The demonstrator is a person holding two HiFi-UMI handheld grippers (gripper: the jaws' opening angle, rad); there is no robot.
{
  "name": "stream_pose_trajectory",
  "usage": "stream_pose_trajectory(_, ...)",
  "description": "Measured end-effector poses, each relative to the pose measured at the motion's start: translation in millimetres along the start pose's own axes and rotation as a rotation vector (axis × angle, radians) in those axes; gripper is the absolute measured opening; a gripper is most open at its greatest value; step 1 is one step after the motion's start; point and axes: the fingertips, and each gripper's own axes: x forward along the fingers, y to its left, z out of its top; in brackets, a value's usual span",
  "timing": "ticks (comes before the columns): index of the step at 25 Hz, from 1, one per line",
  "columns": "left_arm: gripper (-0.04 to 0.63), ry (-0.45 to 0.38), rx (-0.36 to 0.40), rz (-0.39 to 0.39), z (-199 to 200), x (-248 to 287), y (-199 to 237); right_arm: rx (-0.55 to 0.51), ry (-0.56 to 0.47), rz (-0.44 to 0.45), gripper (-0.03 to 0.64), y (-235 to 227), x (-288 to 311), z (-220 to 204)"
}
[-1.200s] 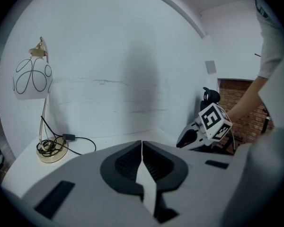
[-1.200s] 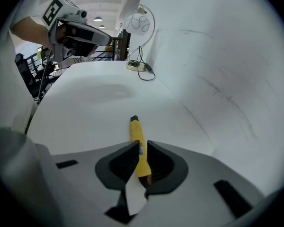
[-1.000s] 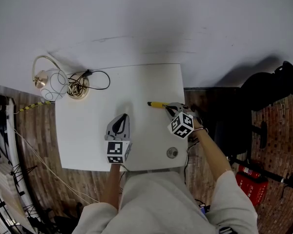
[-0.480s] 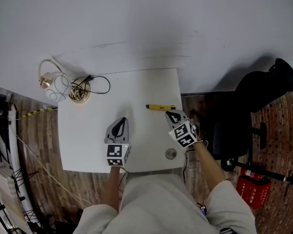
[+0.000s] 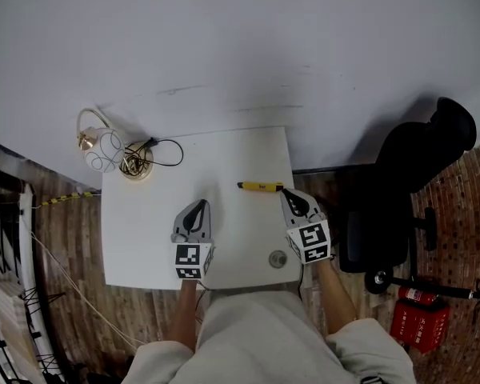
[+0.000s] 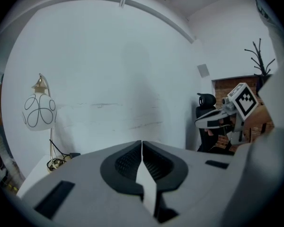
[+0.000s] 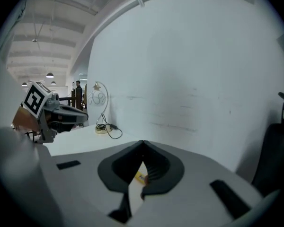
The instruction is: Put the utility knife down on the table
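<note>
- Now, the knife [image 5: 261, 186] lies flat on the table [image 5: 144, 230], close to the far edge and towards the right-hand corner. Its yellow body runs left to right, and the dark end points left.
- Your right gripper [image 5: 286, 192] is not holding it. The jaws are closed tip to tip with nothing between them.
- In the head view those tips sit just beside the knife's right end, over the table's right side. In the right gripper view a bit of yellow shows through the gap behind the closed tips, down on the table top.
- Your left gripper [image 5: 198, 205] is closed too, its jaws meeting along a thin line and holding nothing. It hangs over the middle of the table on your side, apart from the knife and pointing at the wall [image 5: 240, 46].
- A small round grey thing [image 5: 278, 258] sits on the table near your right corner, just beside the right gripper's cube [image 5: 310, 241].
- At the far left corner stands a lamp [image 5: 96, 146] with a white globe and a brass fitting. A coil of black cable [image 5: 136, 165] lies beside it, with a loop trailing across the table top.
- To the right of the table a black chair [image 5: 408, 174] stands on the brick-patterned floor [image 5: 464, 238]. A red extinguisher [image 5: 416, 297] lies on the floor beyond the chair's base.
</note>
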Motion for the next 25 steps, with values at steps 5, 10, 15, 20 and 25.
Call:
stream_pose_trajectory(5, 0.009, -0.042, 0.025, 0.009, 20.7, -10.3, -7.2, 0.024, -0.095, -0.064, -0.002, -8.5, -26.4, 28.5)
stream_pose_trajectory(10, 0.009, -0.081, 0.035, 0.021, 38.8, -23.2, -13.2, 0.033, -0.155, -0.085, -0.002, -8.5, -48.3, 42.9)
stream_pose_trajectory(15, 0.009, -0.109, 0.044, 0.037, 50.1, -32.6, -14.7, 0.024, -0.175, -0.084, -0.002, -5.7, -59.7, 49.1)
stream_pose_trajectory(20, 0.009, -0.132, 0.051, 0.041, 58.0, -37.0, -18.4, 0.016, -0.182, -0.084, -0.002, -3.2, -66.9, 52.0)
stream_pose_trajectory(25, 0.009, -0.142, 0.055, 0.043, 63.9, -38.7, -20.7, 0.011, -0.187, -0.085, -0.003, -2.8, -69.9, 54.8)
